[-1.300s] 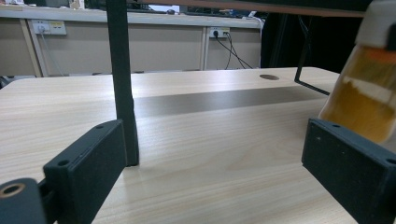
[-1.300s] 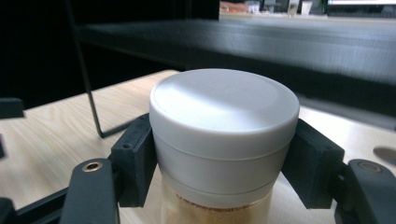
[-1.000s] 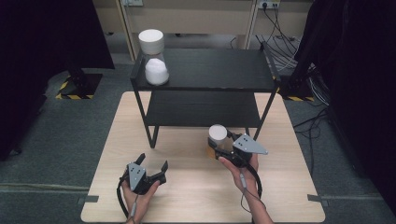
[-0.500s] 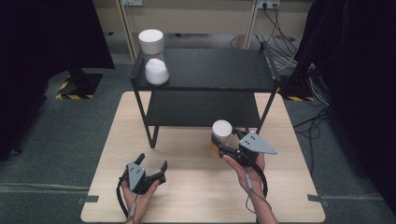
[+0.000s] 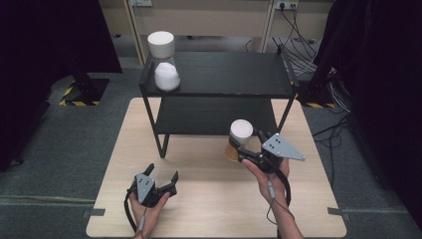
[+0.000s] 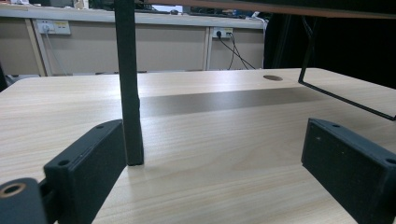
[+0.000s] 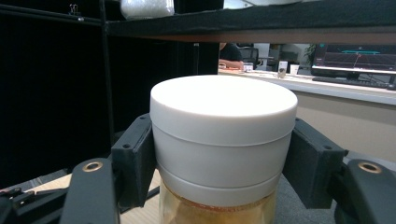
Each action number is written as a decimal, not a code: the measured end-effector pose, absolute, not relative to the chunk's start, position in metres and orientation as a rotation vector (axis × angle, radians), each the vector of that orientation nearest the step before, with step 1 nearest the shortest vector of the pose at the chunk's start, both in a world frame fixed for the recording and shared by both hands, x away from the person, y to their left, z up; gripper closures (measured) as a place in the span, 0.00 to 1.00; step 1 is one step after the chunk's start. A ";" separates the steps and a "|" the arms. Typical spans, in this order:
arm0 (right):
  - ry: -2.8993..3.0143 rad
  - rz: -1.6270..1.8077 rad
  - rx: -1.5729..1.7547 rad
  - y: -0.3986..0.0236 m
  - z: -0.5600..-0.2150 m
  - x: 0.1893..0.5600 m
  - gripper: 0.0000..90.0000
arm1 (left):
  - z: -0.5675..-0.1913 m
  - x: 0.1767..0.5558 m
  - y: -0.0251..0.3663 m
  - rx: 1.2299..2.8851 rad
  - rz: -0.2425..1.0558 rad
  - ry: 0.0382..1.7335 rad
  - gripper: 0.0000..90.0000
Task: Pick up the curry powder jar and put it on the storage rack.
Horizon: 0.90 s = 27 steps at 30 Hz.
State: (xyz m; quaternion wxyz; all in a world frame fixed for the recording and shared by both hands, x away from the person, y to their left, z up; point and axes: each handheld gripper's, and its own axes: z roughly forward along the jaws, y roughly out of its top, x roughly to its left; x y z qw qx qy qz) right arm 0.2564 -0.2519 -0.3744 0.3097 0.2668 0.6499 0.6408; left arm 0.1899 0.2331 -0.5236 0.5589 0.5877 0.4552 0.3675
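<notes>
A glass jar [image 5: 237,142] with a white lid and amber contents is held off the table by my right gripper [image 5: 244,149], just in front of the black shelf's [image 5: 224,74] lower tier. In the right gripper view the jaws press both sides of the jar [image 7: 223,149] below its lid. A second jar [image 5: 163,62] with a white lid and white contents stands on the shelf's top left corner. My left gripper [image 5: 161,175] rests low near the table's front left, open, nothing between its fingers [image 6: 88,161].
The two-tier black shelf stands at the back of the wooden table [image 5: 214,199]; its front left leg [image 6: 129,84] rises just ahead of my left gripper. Cables [image 5: 303,55] lie on the floor behind right. Dark curtains flank both sides.
My right gripper has carried the jar to the right and slightly toward the front, lifting it a little. The left gripper has stayed put.
</notes>
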 end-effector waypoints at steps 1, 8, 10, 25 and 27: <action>1.714 1.695 0.707 -0.252 -0.374 0.256 0.38 | -0.523 0.190 0.233 1.387 0.867 1.074 0.07; 1.685 1.700 0.714 -0.253 -0.367 0.254 0.38 | -0.524 0.190 0.233 1.385 0.867 1.075 0.07; 1.675 1.699 0.714 -0.253 -0.364 0.254 0.38 | -0.524 0.190 0.233 1.383 0.865 1.076 0.07; 1.622 1.708 0.706 -0.254 -0.337 0.252 0.38 | -0.523 0.190 0.233 1.387 0.867 1.074 0.07; 1.616 1.708 0.700 -0.254 -0.334 0.252 0.38 | -0.523 0.190 0.233 1.386 0.867 1.075 0.07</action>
